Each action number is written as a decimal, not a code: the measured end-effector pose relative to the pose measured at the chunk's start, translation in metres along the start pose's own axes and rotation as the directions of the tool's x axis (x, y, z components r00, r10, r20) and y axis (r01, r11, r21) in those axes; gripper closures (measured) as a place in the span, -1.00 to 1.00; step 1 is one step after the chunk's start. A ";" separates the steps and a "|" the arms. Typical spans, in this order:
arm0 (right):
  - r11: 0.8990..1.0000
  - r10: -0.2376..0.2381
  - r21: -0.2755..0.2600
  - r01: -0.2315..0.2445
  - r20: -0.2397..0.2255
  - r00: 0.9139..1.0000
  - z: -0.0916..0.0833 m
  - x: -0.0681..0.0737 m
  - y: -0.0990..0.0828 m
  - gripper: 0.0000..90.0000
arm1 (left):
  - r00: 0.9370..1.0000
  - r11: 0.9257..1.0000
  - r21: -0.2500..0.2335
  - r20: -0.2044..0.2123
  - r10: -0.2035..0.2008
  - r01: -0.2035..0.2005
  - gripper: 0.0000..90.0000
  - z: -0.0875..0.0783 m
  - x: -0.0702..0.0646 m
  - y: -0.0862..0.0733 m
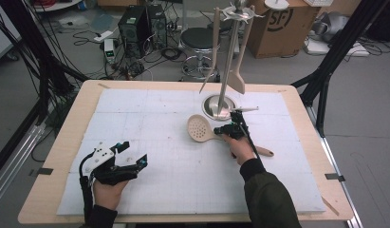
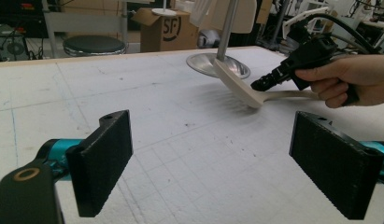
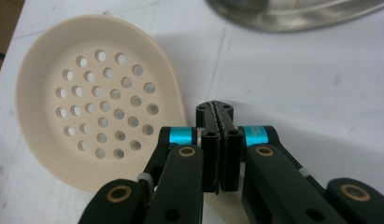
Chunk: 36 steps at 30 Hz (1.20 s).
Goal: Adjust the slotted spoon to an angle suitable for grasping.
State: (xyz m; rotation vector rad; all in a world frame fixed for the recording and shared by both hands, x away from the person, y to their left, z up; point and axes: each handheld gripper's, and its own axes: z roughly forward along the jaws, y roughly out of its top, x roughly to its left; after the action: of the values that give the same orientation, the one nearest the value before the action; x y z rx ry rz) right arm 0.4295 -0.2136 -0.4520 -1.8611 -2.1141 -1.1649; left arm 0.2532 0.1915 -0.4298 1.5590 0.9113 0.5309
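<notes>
A cream slotted spoon [image 1: 199,128] lies on the white mat, bowl to the left and handle running right toward the table edge. My right gripper [image 1: 221,129] sits over the neck where bowl meets handle. In the right gripper view the jaws [image 3: 216,109] are pressed flat together with nothing showing between them; the perforated bowl [image 3: 96,98] lies just to their left, and the handle passes underneath. The left gripper view shows the right gripper's tip [image 2: 256,85] at the spoon's neck [image 2: 236,84]. My left gripper [image 1: 134,151] rests near the front left, its pads [image 2: 105,163] wide apart and empty.
A metal utensil stand [image 1: 218,105] rises just behind the spoon, with a wooden spatula [image 1: 237,71] and another wooden utensil [image 1: 214,47] hanging from its top. The white mat [image 1: 150,180] covers a wooden table [image 1: 55,156]. A stool, cardboard box and cables lie beyond the far edge.
</notes>
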 end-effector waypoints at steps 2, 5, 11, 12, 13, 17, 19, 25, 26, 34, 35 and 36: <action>1.000 0.006 0.000 -0.006 -0.015 1.000 -0.001 0.002 -0.006 1.00 | 1.000 1.000 0.000 0.002 0.000 0.000 -0.69 0.000 0.000 0.000; 1.000 0.003 0.005 -0.003 -0.031 1.000 -0.003 0.006 -0.015 1.00 | 1.000 1.000 -0.004 -0.001 -0.004 0.004 -0.69 -0.001 0.001 0.000; 0.999 -0.032 0.021 0.033 -0.033 0.999 -0.007 0.015 -0.029 1.00 | 1.000 1.000 -0.007 -0.008 -0.002 0.002 -0.69 -0.002 0.001 0.001; 0.999 -0.048 0.025 0.048 -0.023 0.999 -0.008 0.018 -0.031 1.00 | 1.000 1.000 -0.008 -0.010 -0.002 0.002 -0.69 -0.002 0.001 0.001; 0.998 -0.054 0.034 0.055 -0.027 0.998 -0.009 0.020 -0.034 1.00 | 1.000 1.000 -0.008 -0.010 -0.003 0.003 -0.69 -0.002 0.000 0.001; 0.998 -0.056 0.032 0.058 -0.056 0.997 -0.013 0.022 -0.047 1.00 | 1.000 1.000 -0.007 -0.011 -0.001 0.001 -0.69 -0.002 0.001 0.001; 0.998 -0.057 0.032 0.060 -0.076 0.995 -0.016 0.021 -0.053 1.00 | 1.000 1.000 -0.004 -0.012 -0.003 0.003 -0.69 -0.003 0.001 0.001; 0.997 -0.054 0.044 0.059 -0.101 0.993 -0.023 0.022 -0.067 1.00 | 1.000 1.000 -0.006 -0.013 -0.002 0.002 -0.69 -0.003 0.002 0.001; 0.997 -0.058 0.042 0.063 -0.099 0.993 -0.024 0.022 -0.069 1.00 | 1.000 1.000 -0.005 -0.013 0.001 -0.001 -0.69 -0.003 0.001 0.001; 0.995 -0.081 0.047 0.086 -0.110 0.991 -0.032 0.023 -0.084 1.00 | 1.000 1.000 -0.006 -0.016 -0.002 0.002 -0.69 -0.004 0.001 0.000; 0.995 -0.082 0.044 0.087 -0.110 0.991 -0.033 0.024 -0.086 1.00 | 1.000 1.000 -0.008 -0.016 -0.005 0.005 -0.69 -0.004 0.001 0.000; 0.995 -0.092 0.038 0.097 -0.109 0.990 -0.035 0.023 -0.088 1.00 | 1.000 1.000 -0.008 -0.016 -0.005 0.004 -0.69 -0.004 0.001 0.000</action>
State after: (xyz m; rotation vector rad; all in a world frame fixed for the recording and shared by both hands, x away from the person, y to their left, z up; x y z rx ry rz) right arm 0.3321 -0.2121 -0.4568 -1.6580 -2.1713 -1.1992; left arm 0.2511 0.1950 -0.4289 1.5469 0.9236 0.5439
